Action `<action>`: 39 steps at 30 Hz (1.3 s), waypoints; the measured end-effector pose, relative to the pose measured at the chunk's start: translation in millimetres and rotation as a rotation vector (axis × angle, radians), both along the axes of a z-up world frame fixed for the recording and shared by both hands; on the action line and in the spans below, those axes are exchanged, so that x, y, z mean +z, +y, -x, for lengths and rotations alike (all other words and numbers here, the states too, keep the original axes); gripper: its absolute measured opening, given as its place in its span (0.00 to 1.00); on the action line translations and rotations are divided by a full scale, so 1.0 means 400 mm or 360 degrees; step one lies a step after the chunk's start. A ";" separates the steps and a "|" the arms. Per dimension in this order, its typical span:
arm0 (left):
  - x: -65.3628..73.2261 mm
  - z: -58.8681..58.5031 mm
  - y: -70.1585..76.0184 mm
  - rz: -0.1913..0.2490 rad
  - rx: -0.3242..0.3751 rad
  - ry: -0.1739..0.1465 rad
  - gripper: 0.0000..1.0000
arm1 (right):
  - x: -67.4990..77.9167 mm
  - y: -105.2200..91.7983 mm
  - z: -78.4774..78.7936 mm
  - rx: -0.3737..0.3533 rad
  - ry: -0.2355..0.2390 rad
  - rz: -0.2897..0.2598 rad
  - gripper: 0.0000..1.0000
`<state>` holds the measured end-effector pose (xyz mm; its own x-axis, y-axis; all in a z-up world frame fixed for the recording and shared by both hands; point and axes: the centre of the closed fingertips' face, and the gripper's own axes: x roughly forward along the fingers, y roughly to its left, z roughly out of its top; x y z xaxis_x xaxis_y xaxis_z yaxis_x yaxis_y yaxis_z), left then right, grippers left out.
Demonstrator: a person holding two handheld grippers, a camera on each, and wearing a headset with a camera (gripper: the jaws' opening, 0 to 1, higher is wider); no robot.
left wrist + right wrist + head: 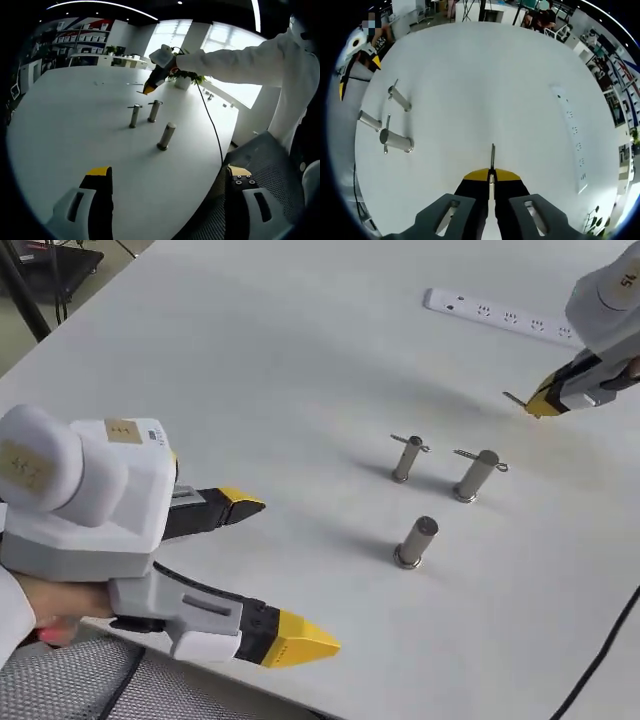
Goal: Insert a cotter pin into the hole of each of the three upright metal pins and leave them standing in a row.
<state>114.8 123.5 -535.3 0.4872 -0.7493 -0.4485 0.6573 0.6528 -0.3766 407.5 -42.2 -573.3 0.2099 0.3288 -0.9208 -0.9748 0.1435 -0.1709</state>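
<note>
right tongs [540,403] clamped on thin metal cotter pin [515,398], axis along jaws, tip toward 9 o'clock in head view | left tongs [290,575] apart | open white counter [250,360] all round

In the head view, at about 2 o'clock, the white housing of the right gripper [530,402] carries a small dark number [628,280], turned sideways, which reads like 45; at about 8 o'clock the left gripper [298,575] bears two tan stickers [122,430], one on its flat top face, one on the rounded end toward 9 o'clock; their marks are too blurred to read.
</note>
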 end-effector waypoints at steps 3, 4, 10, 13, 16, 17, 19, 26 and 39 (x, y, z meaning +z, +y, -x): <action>0.037 -0.015 -0.005 0.0079 0.0039 -0.0056 0.91 | 0.024 0.001 0.033 0.0081 -0.0032 -0.0019 0.00; 0.043 -0.017 -0.005 0.0089 0.0045 -0.0060 0.91 | 0.030 0.000 0.049 0.0098 -0.0045 -0.0018 0.00; 0.061 -0.032 -0.007 0.0101 0.0073 -0.0085 0.89 | 0.088 -0.005 0.147 0.0137 -0.0105 -0.0098 0.00; 0.061 -0.035 -0.011 0.0075 0.0061 -0.0095 0.85 | 0.119 -0.001 0.193 0.0155 -0.0148 -0.0160 0.00; 0.064 -0.038 -0.024 0.0070 0.0037 -0.0088 0.81 | 0.142 0.003 0.237 0.0168 -0.0186 -0.0217 0.00; 0.071 -0.041 -0.031 0.0084 0.0027 -0.0107 0.79 | 0.152 0.006 0.255 0.0168 -0.0203 -0.0244 0.00; 0.077 -0.049 -0.041 0.0096 0.0027 -0.0110 0.79 | 0.167 0.012 0.287 0.0163 -0.0232 -0.0287 0.00; 0.089 -0.075 -0.072 0.0129 0.0009 -0.0065 0.74 | 0.194 0.042 0.384 0.0172 -0.0304 -0.0405 0.00; 0.085 -0.111 -0.152 0.0260 -0.0018 0.0126 0.56 | 0.184 0.128 0.580 0.0227 -0.0332 -0.0551 0.00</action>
<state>159.2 62.6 -501.4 0.4462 -0.8206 -0.3571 0.6284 0.5715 -0.5278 175.4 8.9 -499.8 0.3098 0.6501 -0.6938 -0.9387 0.0932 -0.3318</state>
